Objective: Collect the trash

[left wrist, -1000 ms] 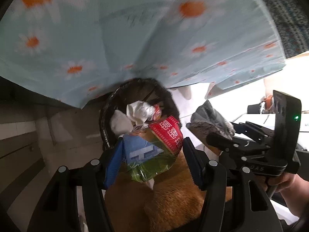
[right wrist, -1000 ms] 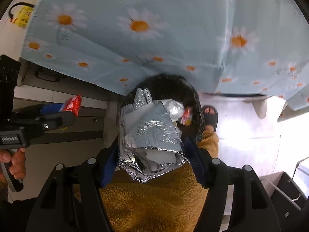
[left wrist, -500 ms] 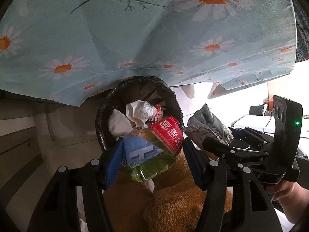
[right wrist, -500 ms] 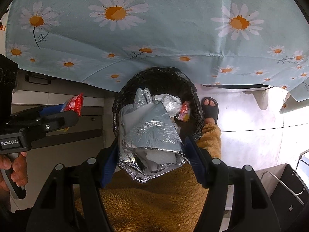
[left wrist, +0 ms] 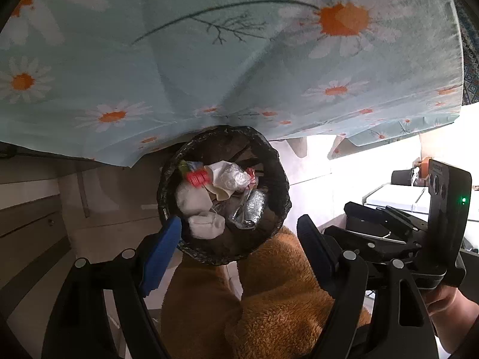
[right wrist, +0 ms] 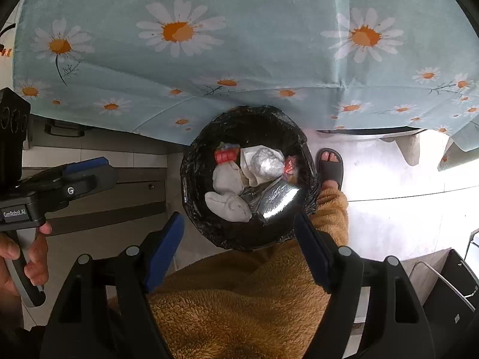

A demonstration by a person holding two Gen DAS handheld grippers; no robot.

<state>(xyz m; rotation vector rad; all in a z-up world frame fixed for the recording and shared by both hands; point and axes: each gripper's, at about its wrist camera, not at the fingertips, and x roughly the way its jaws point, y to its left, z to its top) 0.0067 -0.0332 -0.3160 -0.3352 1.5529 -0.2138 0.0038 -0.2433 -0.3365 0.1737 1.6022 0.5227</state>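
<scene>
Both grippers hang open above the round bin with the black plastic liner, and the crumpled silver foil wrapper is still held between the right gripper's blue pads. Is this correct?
Not quite. The right gripper holds nothing; its jaws have just been opening. The crumpled silver foil wrapper lies inside the round bin with the black plastic liner, as the right wrist view shows. The left gripper is open too.

The left gripper (left wrist: 239,233) is hanging over the black-lined bin (left wrist: 281,191), its jaws having just been opening, with nothing between them. A red wrapper (left wrist: 197,177), white wads (left wrist: 193,199) and a foil bag (left wrist: 250,209) are lying inside. The right gripper (left wrist: 371,218) is hovering beside it, below the daisy tablecloth (left wrist: 209,59).
</scene>
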